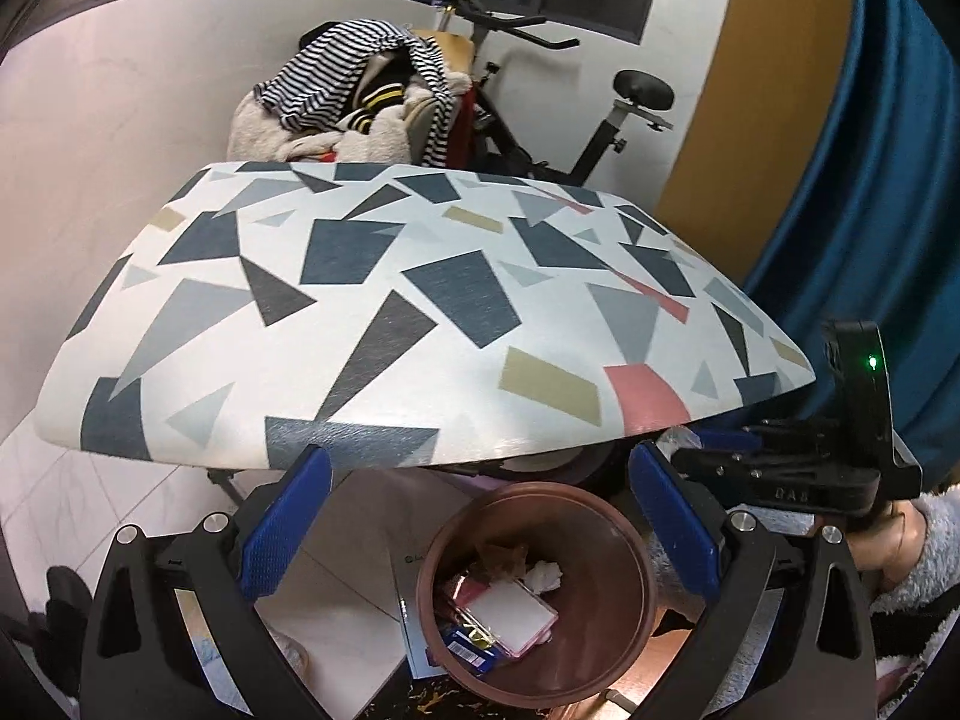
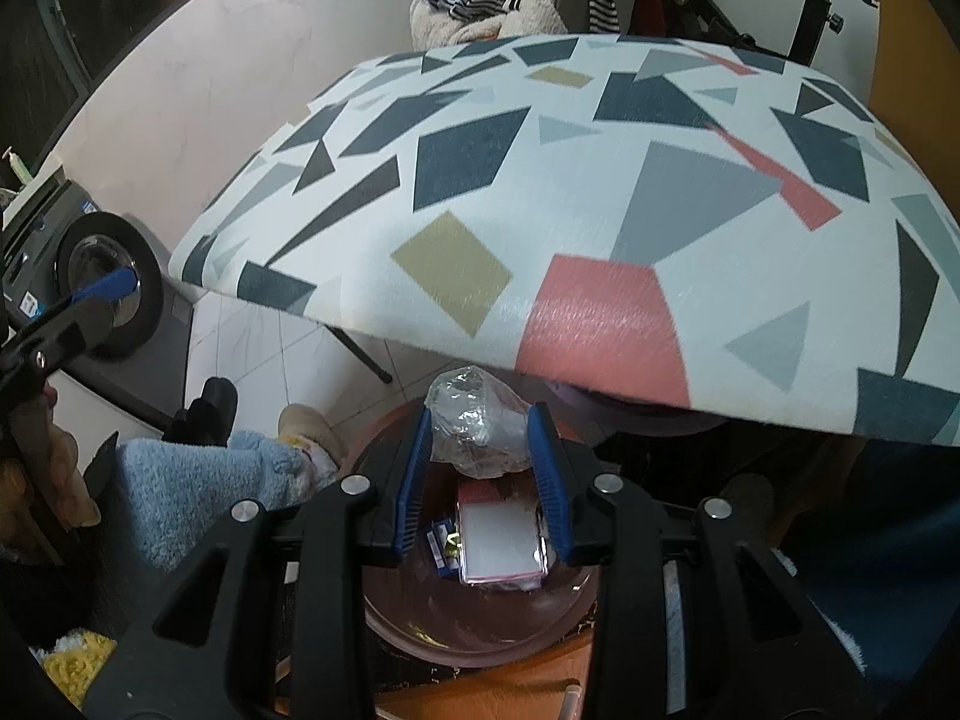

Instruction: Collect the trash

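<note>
Trash bag (image 2: 480,423) sat clenched in right gripper (image 2: 485,462) over bin (image 2: 480,630); left gripper (image 1: 480,516) released, bin at 6 o'clock.

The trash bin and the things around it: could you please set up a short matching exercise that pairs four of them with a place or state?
Things:
1. clear plastic wrapper
2. trash bin
3. left gripper
4. white card packet

Places or states:
A. open, holding nothing
B. on the floor, below the table edge
C. lying inside the bin
D. held between the right gripper pads

Pairs: 1-D, 2-B, 3-A, 4-C
</note>
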The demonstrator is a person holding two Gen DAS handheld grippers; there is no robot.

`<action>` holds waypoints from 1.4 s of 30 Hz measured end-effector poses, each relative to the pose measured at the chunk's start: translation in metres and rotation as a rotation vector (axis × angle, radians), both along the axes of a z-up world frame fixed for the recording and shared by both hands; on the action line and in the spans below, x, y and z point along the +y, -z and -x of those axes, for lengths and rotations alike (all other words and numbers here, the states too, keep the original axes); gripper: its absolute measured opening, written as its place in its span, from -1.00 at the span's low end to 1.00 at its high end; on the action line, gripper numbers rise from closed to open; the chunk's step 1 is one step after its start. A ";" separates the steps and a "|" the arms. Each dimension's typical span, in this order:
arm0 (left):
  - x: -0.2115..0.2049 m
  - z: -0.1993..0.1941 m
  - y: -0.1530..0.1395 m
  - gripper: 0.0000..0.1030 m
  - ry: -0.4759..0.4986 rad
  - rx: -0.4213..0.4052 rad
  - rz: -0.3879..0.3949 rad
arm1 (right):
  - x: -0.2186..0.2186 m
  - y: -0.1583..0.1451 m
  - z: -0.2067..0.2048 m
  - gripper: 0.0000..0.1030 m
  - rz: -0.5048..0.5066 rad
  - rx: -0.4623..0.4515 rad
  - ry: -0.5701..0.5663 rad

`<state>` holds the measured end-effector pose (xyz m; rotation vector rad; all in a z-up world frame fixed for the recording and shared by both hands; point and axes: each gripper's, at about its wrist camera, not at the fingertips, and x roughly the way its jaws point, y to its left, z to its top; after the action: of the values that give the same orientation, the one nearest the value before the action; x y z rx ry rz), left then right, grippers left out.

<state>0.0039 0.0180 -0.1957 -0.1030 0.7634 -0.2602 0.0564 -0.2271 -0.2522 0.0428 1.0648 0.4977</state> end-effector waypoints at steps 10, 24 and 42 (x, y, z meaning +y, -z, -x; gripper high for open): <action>0.005 0.001 0.003 0.88 -0.032 -0.003 -0.035 | 0.010 0.013 0.004 -0.20 0.037 0.037 -0.028; 0.002 0.002 -0.020 0.88 -0.042 -0.084 -0.104 | 0.012 -0.018 0.000 0.87 0.105 -0.099 -0.009; -0.004 -0.004 -0.152 0.88 -0.096 -0.326 -0.103 | -0.016 -0.160 -0.014 0.88 0.064 -0.414 0.083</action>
<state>0.0081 0.0142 -0.0438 0.0013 0.4454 -0.1410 0.0708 -0.2435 -0.0922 -0.0700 0.6692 0.3763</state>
